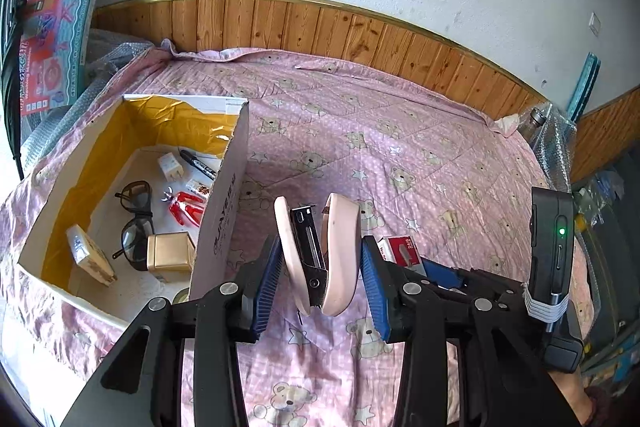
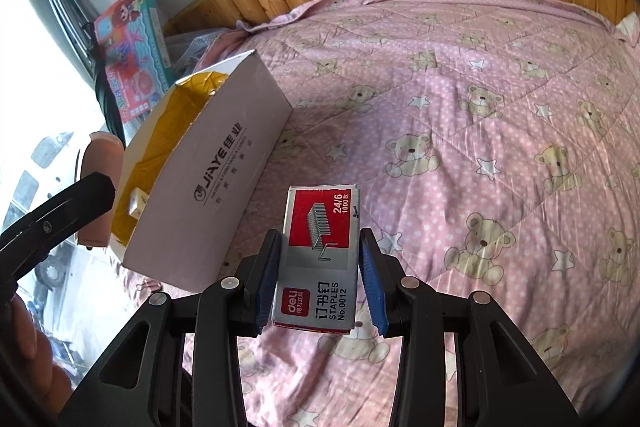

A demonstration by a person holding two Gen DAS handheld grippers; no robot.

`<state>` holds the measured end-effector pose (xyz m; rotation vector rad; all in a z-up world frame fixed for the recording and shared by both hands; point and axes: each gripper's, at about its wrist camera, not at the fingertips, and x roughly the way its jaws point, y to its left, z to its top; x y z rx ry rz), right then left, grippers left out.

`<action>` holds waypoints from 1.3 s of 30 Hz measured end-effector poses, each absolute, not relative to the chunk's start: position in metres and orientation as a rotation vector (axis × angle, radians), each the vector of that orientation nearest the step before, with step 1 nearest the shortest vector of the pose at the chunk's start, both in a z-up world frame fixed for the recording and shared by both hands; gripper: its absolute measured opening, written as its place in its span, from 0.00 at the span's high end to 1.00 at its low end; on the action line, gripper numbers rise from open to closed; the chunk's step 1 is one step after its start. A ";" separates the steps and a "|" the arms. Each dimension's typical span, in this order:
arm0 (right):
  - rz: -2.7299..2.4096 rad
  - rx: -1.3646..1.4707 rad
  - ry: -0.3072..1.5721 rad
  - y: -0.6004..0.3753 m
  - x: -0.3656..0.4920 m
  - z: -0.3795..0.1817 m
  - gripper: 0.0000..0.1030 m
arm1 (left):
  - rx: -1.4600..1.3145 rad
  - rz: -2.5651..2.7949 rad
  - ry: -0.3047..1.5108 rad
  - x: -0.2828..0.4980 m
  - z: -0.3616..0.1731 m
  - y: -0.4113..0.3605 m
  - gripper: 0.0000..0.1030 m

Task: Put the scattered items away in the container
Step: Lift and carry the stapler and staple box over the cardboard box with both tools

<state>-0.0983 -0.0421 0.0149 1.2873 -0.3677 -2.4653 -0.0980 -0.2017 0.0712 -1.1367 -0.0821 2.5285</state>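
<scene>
Cardboard box (image 1: 218, 223) on pink quilt (image 1: 400, 147) — glasses (image 1: 136, 223), marker (image 1: 198, 165) inside. Left gripper (image 1: 320, 267) clamps pink stapler (image 1: 320, 251) just right of box wall; right gripper (image 2: 320, 267) clamps staples box (image 2: 320, 259), further right.

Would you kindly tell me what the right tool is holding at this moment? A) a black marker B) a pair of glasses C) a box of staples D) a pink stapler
C: the right tool is clamped on the red and grey box of staples, while the pink stapler sits in the left tool.
</scene>
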 end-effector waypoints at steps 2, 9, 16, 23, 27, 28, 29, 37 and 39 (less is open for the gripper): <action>-2.463 1.277 -0.359 -0.047 -0.091 0.019 0.61 | -1.124 2.544 -0.074 -0.091 0.076 -0.205 0.60; -2.451 1.250 -0.333 -0.065 -0.068 0.029 0.61 | -1.092 2.566 -0.071 -0.071 0.088 -0.218 0.60; -2.438 1.221 -0.296 -0.084 -0.055 0.040 0.61 | -1.080 2.577 -0.103 -0.056 0.093 -0.237 0.60; -2.418 1.196 -0.248 -0.101 -0.051 0.051 0.61 | -1.084 2.601 -0.157 -0.051 0.094 -0.264 0.60; -2.399 1.186 -0.218 -0.111 -0.054 0.055 0.61 | -1.092 2.624 -0.201 -0.053 0.094 -0.281 0.60; -2.394 1.185 -0.211 -0.113 -0.055 0.056 0.61 | -1.095 2.628 -0.214 -0.054 0.094 -0.286 0.60; -2.389 1.185 -0.205 -0.115 -0.057 0.056 0.61 | -1.099 2.631 -0.227 -0.056 0.094 -0.290 0.60; -2.350 1.164 -0.145 -0.136 -0.076 0.062 0.61 | -1.138 2.671 -0.298 -0.076 0.089 -0.319 0.60; -2.342 1.154 -0.130 -0.142 -0.083 0.066 0.61 | -1.144 2.683 -0.319 -0.084 0.089 -0.328 0.60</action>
